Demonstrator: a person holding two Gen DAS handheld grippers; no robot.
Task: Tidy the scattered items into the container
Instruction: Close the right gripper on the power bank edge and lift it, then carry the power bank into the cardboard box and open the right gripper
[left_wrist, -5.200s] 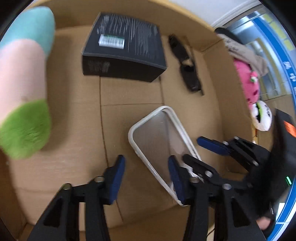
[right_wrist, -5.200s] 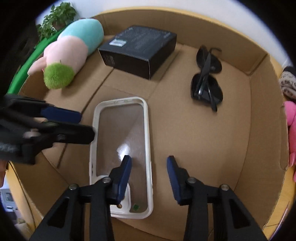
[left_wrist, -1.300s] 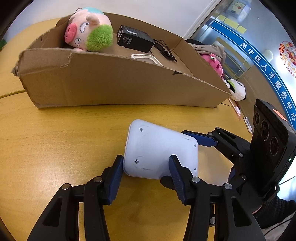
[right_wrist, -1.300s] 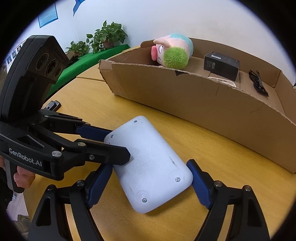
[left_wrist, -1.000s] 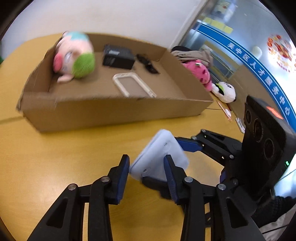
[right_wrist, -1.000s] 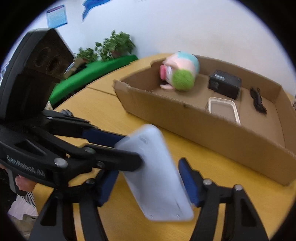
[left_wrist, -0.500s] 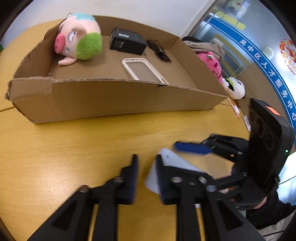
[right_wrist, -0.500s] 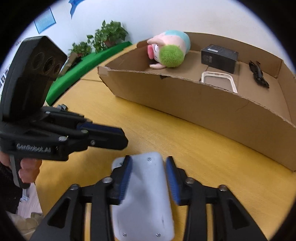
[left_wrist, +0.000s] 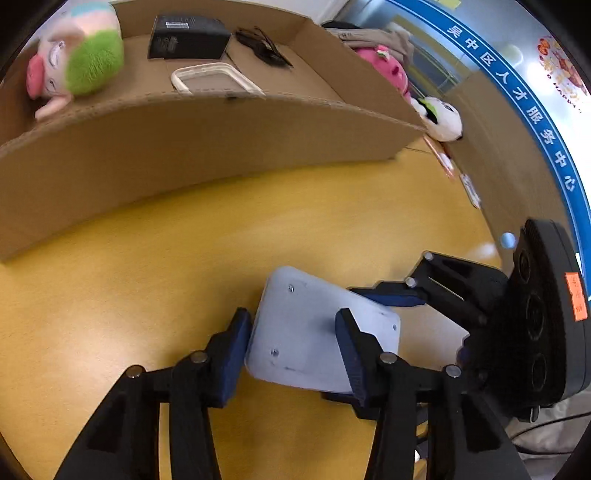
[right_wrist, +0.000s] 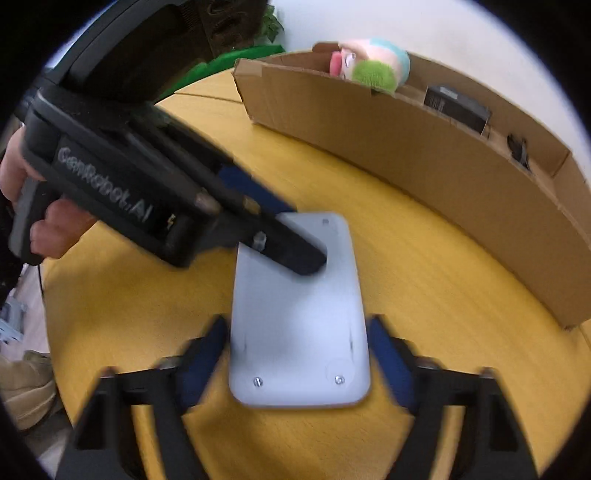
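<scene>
A flat white device lies on the yellow table, in front of the cardboard box. My left gripper is over its far end with its jaws opening: one pad sits at the edge, the other finger rests over the top face. My right gripper straddles the near end, jaws closing, pads just beside the long sides. Motion blur hides any firm press. In the box are a pig plush, a black carton, a white phone case and sunglasses.
The box's near wall stands tall between the device and the box floor. A pink plush and a panda plush lie beyond the box's right end. A hand holds the left gripper. A green bench with plants is behind the table.
Both grippers have dropped towards the table. The device, half a second ago pinched between the right jaws, now lies flat. Both pairs of jaws stand wider around it.
</scene>
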